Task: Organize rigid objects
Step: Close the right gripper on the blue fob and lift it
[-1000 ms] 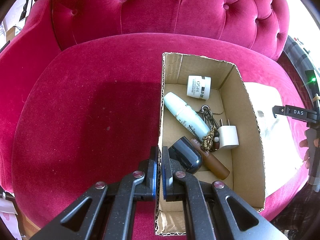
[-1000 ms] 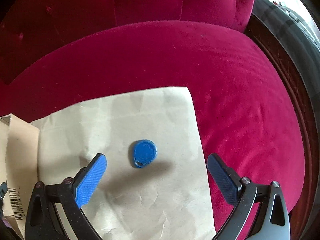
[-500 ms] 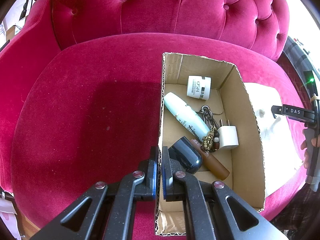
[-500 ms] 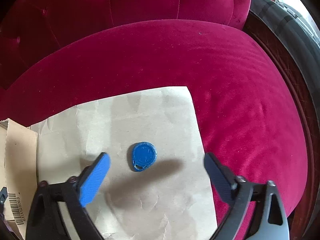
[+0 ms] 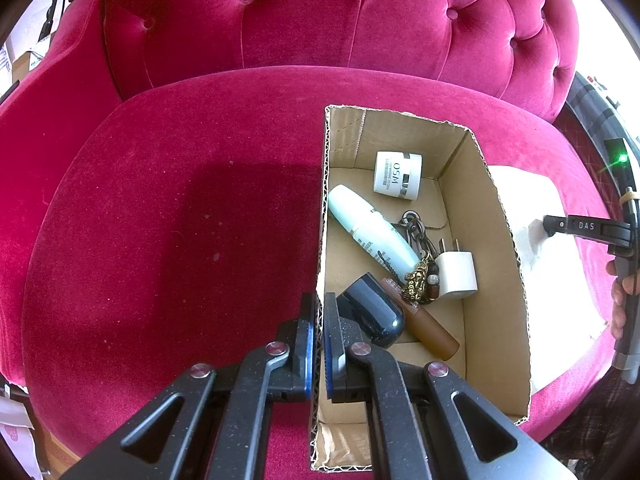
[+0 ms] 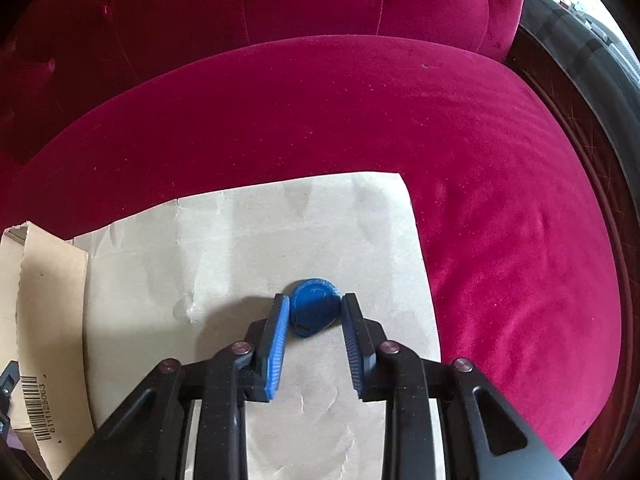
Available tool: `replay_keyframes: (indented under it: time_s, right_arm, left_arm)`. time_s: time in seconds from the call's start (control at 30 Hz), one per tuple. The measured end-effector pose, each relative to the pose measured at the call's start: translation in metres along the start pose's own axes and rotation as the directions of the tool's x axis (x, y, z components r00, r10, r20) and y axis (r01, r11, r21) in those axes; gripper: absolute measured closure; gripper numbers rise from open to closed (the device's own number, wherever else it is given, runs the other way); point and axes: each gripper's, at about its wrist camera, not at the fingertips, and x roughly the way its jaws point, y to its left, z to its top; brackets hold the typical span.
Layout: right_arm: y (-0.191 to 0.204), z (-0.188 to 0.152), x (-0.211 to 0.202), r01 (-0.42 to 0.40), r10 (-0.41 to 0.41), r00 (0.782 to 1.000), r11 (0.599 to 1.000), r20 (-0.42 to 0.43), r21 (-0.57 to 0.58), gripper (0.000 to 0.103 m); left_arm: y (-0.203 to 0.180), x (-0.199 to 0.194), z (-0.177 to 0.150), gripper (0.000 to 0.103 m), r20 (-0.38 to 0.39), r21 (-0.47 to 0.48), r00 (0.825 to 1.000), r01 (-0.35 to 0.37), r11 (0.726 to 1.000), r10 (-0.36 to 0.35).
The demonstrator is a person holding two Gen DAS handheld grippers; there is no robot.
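box (image 5: 500, 240) mostly filled, one item left outside
left gripper (image 5: 319, 320) clamps box wall; right gripper (image 6: 314, 312) closing around blue fob (image 6: 314, 305) on paper (image 6: 240, 248).

Plush velvet seat (image 5: 168, 240), rough corrugated cardboard box (image 5: 496, 280), creased matt paper sheet (image 6: 248, 248), ribbed plastic key fob (image 6: 314, 306).

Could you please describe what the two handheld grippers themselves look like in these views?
Both are alike: the left gripper and the right gripper have speckled matte-black plastic linkage arms with triangular cut-outs, round silver-pink rivets at the pivots, and two flat fingers faced with ribbed blue pads. Seen from the left view, the right one bears white "DAS" lettering.
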Motion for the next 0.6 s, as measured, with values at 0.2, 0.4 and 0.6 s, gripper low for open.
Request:
replay_keyframes:
  time_s: [0.2,0.4,0.6]
  right_arm:
    - [-0.001,0.000,-0.006,0.002,-0.002,1.000,1.000,0.011,0.008,0.075]
    - [0.000,-0.002,-0.014,0.011,-0.011,1.000,1.000,0.016,0.010,0.075]
    - [0.011,-0.004,-0.026,0.014,-0.014,0.999,1.000,0.030,-0.003,0.075]
  left_arm:
    - [0.000,0.000,0.000,0.100,0.000,0.000,1.000,0.000,1.000,0.000]
    - [0.000,0.000,0.000,0.100,0.000,0.000,1.000,0.000,1.000,0.000]
    - [0.000,0.000,0.000,0.100,0.000,0.000,1.000,0.000,1.000,0.000]
